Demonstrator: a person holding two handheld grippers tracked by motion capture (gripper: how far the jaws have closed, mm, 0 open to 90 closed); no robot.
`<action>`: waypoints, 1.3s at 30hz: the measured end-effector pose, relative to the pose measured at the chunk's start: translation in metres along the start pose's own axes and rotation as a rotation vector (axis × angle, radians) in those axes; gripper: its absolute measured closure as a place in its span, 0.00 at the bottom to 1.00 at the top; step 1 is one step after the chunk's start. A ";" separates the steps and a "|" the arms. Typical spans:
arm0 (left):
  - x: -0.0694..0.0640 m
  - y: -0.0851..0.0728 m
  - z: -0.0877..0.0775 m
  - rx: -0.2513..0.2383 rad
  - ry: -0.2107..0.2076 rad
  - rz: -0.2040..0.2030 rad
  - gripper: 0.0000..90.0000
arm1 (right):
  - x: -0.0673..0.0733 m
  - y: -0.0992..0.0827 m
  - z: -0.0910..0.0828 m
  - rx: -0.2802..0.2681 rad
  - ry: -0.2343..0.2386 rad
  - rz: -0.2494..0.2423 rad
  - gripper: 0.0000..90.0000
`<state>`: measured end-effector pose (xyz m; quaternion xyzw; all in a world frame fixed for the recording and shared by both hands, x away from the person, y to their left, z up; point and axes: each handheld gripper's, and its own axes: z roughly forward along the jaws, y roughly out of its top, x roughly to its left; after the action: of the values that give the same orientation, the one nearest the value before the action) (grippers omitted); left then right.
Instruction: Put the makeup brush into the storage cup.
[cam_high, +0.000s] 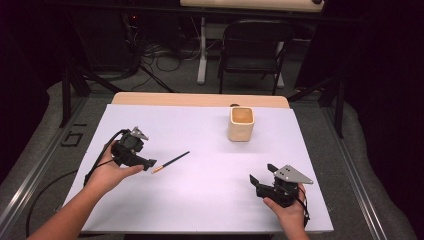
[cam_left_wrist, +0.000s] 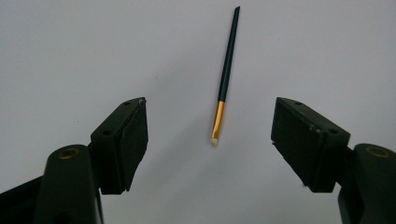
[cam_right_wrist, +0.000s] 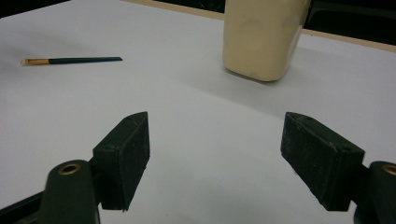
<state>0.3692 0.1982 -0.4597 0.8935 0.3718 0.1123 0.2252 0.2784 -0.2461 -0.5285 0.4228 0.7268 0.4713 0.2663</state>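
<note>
Bench (cam_high: 200, 200), covered in a white sheet, fills the centre of the high view. Cream square ceramic cup (cam_high: 241, 124) stands upright, upper right of centre. Right gripper (cam_high: 264, 176), lower right: fingers wide apart, nothing between them. Left gripper (cam_high: 150, 164), left of centre: fingers open, holding nothing. Thin black-handled paintbrush with gold ferrule (cam_left_wrist: 225, 74) lies flat, bristle end just ahead of the left fingers. Judgement: advance low, straddle the ferrule squarely, then close.

Cream cup (cam_high: 241, 124) upright on white sheet (cam_high: 200, 200); folding chair (cam_high: 252, 47) behind table.
</note>
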 end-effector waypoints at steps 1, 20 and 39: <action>0.000 0.000 0.000 0.000 0.000 0.000 0.31 | 0.000 0.000 0.000 0.000 0.000 0.000 0.26; 0.006 0.005 0.012 0.182 0.024 -0.051 0.33 | 0.001 -0.001 0.001 0.012 0.011 -0.003 0.26; 0.021 0.004 0.018 0.265 0.018 -0.167 0.37 | 0.001 -0.001 0.002 0.010 0.013 -0.005 0.26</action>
<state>0.3934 0.2047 -0.4728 0.8804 0.4583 0.0509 0.1106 0.2794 -0.2441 -0.5304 0.4194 0.7318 0.4699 0.2606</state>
